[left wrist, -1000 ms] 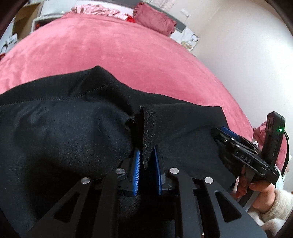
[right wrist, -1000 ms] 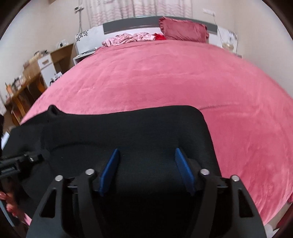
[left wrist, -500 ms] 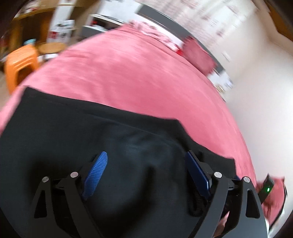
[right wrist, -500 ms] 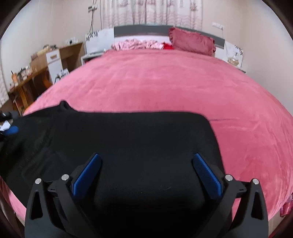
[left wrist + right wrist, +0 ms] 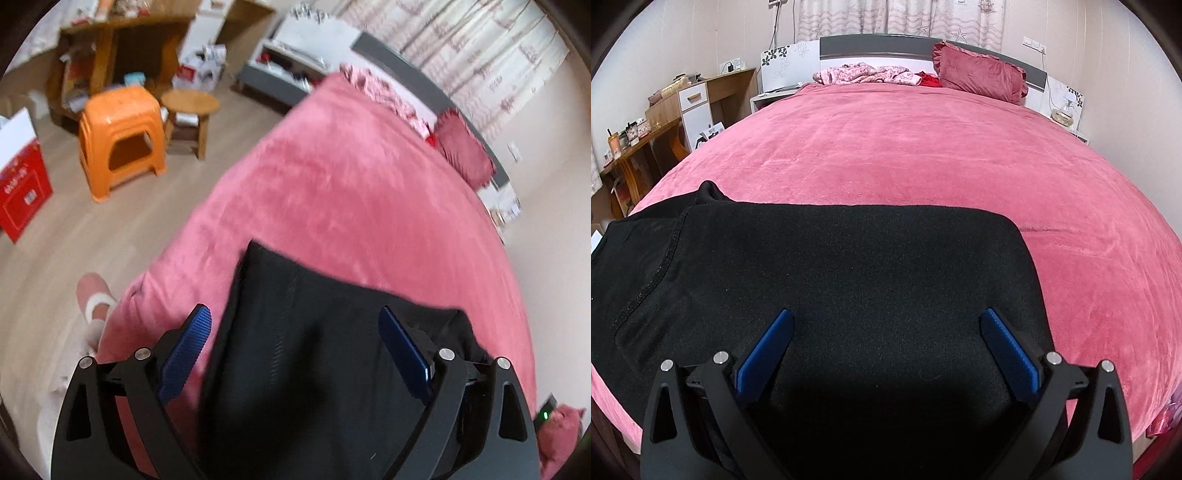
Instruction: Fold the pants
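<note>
Jaws both wide, just opened; pants (image 5: 849, 280) flat below, untouched.

Ahead of my right gripper (image 5: 886, 347) the pink bedspread (image 5: 923, 155) lies flat and bare all the way to the pillow (image 5: 979, 75) and crumpled pink clothes (image 5: 868, 74) at the headboard. The black pants (image 5: 831, 266) lie low beneath both tools, nothing standing on them. Off the bed's left side, past my left gripper (image 5: 295, 347), the floor is crowded: an orange stool (image 5: 120, 136), a round wooden stool (image 5: 190, 110) and a red box (image 5: 22, 192).
</note>
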### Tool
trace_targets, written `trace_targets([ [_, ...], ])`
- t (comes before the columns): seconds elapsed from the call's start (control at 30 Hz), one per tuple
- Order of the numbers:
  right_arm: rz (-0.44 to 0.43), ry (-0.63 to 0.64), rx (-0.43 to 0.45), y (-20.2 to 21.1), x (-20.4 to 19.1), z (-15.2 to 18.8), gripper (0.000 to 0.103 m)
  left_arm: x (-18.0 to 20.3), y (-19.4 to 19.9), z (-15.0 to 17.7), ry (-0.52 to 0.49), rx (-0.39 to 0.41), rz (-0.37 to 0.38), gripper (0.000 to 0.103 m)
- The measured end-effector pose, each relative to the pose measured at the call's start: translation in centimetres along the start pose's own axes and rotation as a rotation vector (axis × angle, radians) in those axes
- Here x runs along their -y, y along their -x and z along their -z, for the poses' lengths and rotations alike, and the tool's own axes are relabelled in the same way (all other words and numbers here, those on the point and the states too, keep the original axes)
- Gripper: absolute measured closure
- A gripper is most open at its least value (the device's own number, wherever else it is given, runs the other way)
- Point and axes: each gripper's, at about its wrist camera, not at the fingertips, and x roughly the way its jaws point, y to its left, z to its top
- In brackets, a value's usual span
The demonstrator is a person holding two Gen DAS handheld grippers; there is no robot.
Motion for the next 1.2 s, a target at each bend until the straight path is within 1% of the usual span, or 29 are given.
trace_targets([
  [0.1, 0.0, 0.0, 0.001, 0.0, 0.0, 0.0, 0.002, -1.2, -0.6, 0.4, -0.019, -0.079, 0.016, 0.012],
  [0.13, 0.0, 0.001, 0.001, 0.0, 0.0, 0.0, 0.002, -1.6, -0.8, 0.8, -0.029, -0.1, 0.02, 0.014],
  [0.17, -0.001, 0.001, 0.001, 0.0, 0.1, 0.0, 0.002, -1.7, -1.3, 1.1, -0.046, -0.136, 0.022, 0.014],
  [0.23, 0.0, 0.001, 0.001, 0.1, 0.0, 0.0, 0.002, -1.6, -1.8, 1.6, -0.093, -0.174, 0.005, 0.016],
  [0.3, 0.0, 0.0, 0.001, 0.0, 0.0, -0.1, 0.002, -1.4, -1.9, 2.1, -0.143, -0.183, -0.001, 0.016],
  [0.37, 0.001, 0.0, 0.003, 0.0, 0.0, -0.1, 0.002, -1.4, -2.0, 2.3, -0.153, -0.188, 0.005, 0.016],
  [0.4, 0.001, 0.001, 0.002, 0.0, 0.0, -0.1, 0.002, -1.4, -2.0, 2.2, -0.15, -0.189, 0.013, 0.018],
  [0.47, 0.0, 0.0, 0.002, 0.0, 0.0, -0.1, 0.002, -1.4, -1.7, 2.3, -0.145, -0.181, 0.045, 0.021],
  [0.5, 0.0, 0.0, 0.002, 0.0, 0.0, -0.1, 0.002, -1.3, -1.4, 2.4, -0.151, -0.173, 0.079, 0.021],
  [0.57, 0.0, 0.0, 0.002, 0.0, 0.0, -0.1, 0.002, -1.1, -1.3, 2.6, -0.177, -0.171, 0.102, 0.021],
  [0.6, 0.0, 0.0, 0.002, -0.1, -0.1, -0.1, 0.002, -1.1, -1.4, 2.6, -0.182, -0.173, 0.092, 0.024],
  [0.63, 0.0, 0.0, 0.002, -0.1, -0.1, -0.1, 0.002, -1.2, -1.5, 2.6, -0.184, -0.176, 0.072, 0.032],
  [0.67, 0.0, 0.0, 0.002, -0.1, -0.1, -0.1, 0.002, -1.4, -1.7, 2.5, -0.182, -0.182, 0.039, 0.037],
  [0.7, 0.0, 0.0, 0.002, -0.1, -0.1, -0.1, 0.002, -1.7, -1.9, 2.4, -0.18, -0.186, 0.006, 0.046],
  [0.73, 0.0, 0.0, 0.002, -0.1, -0.1, -0.1, 0.002, -2.1, -1.8, 2.2, -0.17, -0.187, 0.0, 0.048],
  [0.77, 0.001, 0.0, 0.002, -0.1, -0.2, -0.1, 0.002, -2.4, -1.7, 2.1, -0.156, -0.19, 0.012, 0.049],
  [0.87, 0.001, 0.0, 0.002, -0.1, -0.2, -0.1, 0.002, -2.6, -1.8, 2.2, -0.153, -0.199, 0.004, 0.055],
  [0.9, 0.001, 0.0, 0.002, -0.2, -0.2, -0.1, 0.002, -2.5, -1.7, 2.2, -0.155, -0.198, -0.001, 0.059],
  [0.97, 0.001, -0.001, 0.003, -0.1, -0.2, -0.1, 0.002, -2.5, -1.4, 2.2, -0.155, -0.186, 0.001, 0.071],
  [1.0, 0.001, -0.001, 0.003, -0.2, -0.3, -0.1, 0.002, -2.4, -1.3, 2.1, -0.154, -0.176, 0.006, 0.08],
  [1.03, 0.001, -0.001, 0.003, -0.2, -0.3, -0.1, 0.002, -2.3, -1.1, 2.1, -0.155, -0.156, 0.001, 0.086],
  [1.2, 0.001, -0.001, 0.003, -0.2, -0.3, -0.1, 0.002, -1.2, -0.4, 2.1, -0.188, -0.107, -0.023, 0.09],
])
